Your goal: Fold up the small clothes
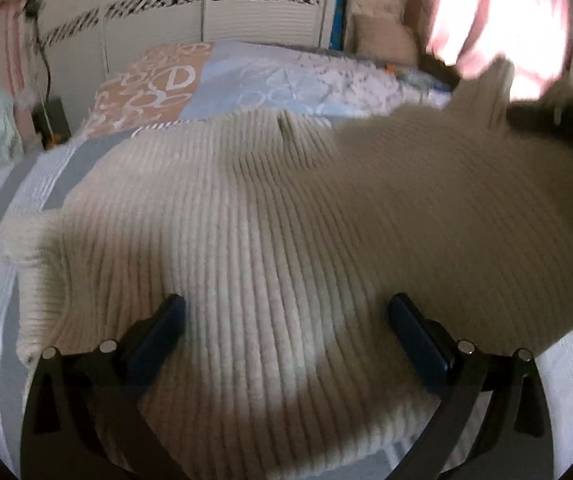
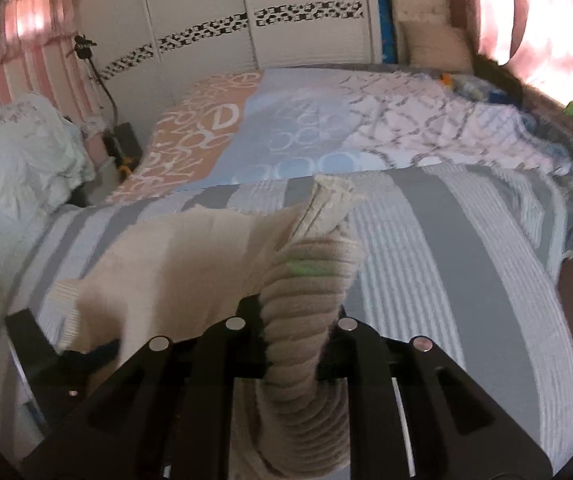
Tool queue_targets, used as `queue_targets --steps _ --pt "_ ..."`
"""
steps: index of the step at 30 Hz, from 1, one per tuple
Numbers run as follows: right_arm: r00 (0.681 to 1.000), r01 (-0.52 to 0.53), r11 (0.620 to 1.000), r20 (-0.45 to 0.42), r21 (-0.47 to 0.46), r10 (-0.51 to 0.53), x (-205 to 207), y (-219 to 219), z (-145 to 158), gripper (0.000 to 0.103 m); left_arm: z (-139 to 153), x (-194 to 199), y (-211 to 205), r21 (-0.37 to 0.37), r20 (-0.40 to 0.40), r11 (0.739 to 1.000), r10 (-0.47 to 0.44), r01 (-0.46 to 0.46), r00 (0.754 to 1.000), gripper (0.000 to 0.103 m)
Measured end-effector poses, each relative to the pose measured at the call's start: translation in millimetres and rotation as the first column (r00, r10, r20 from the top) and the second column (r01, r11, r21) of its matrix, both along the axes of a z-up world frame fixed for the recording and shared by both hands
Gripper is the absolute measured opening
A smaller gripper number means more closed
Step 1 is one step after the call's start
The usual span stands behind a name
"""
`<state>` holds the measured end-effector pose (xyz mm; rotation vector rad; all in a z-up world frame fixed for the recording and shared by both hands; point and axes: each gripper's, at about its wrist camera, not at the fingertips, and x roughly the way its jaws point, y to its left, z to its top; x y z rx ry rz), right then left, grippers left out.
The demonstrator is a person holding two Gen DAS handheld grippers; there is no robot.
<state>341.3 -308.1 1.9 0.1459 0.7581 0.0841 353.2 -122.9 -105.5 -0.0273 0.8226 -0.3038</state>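
Cream ribbed knit sweater lies spread over the grey-and-white striped bedspread, 1 edge lifted up on the right! The right gripper has its jaws closed tight on a bunched, twisted fold of that knit, which rises above the bed. The left gripper hangs low over the sweater's middle, jaws spread wide, both blue pads clear and holding nothing.

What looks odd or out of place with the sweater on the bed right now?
The sweater isn't lying flat: one end is bunched into a twisted roll clamped in the right gripper and lifted off the striped blanket. Nothing looks torn or spilled.
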Motion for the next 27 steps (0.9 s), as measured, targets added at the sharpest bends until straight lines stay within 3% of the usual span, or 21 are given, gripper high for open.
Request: queue_targets --steps 2,5,7,18,22,25,26,27 --pt "1.0 -0.011 1.0 0.005 -0.002 0.011 0 7 6 0.013 13 1 11 -0.018 0.007 1.0 0.022 -0.022 1.0 0.101" --pt "1.0 -0.022 1.0 0.018 -0.01 0.022 -2 18 14 0.013 40 2 31 0.032 0.072 0.997 0.074 -0.076 0.995 0.101" --pt "0.999 -0.027 0.999 0.028 -0.022 0.028 -3 28 18 0.013 51 5 50 0.012 0.069 0.993 0.116 -0.117 0.991 0.101" --pt "0.999 -0.048 0.998 0.013 0.029 0.048 7 89 10 0.013 74 17 141 -0.054 0.066 0.972 0.233 -0.23 0.97 0.101" --pt "0.998 -0.061 0.998 -0.012 0.028 0.061 16 109 4 0.013 67 22 145 -0.065 0.032 0.977 0.204 -0.202 0.978 0.101" --pt "0.998 -0.056 0.997 -0.042 -0.051 0.054 20 118 -9 0.013 47 31 139 -0.089 -0.054 0.984 0.147 -0.152 0.988 0.101" --pt "0.997 -0.051 0.996 -0.057 -0.08 0.046 20 118 -15 0.014 43 33 137 -0.097 -0.071 0.985 0.137 -0.143 0.988 0.101" --pt "0.996 -0.056 0.994 -0.081 -0.096 0.048 22 119 -22 0.022 41 33 135 -0.096 -0.074 0.986 0.133 -0.14 0.988 0.101"
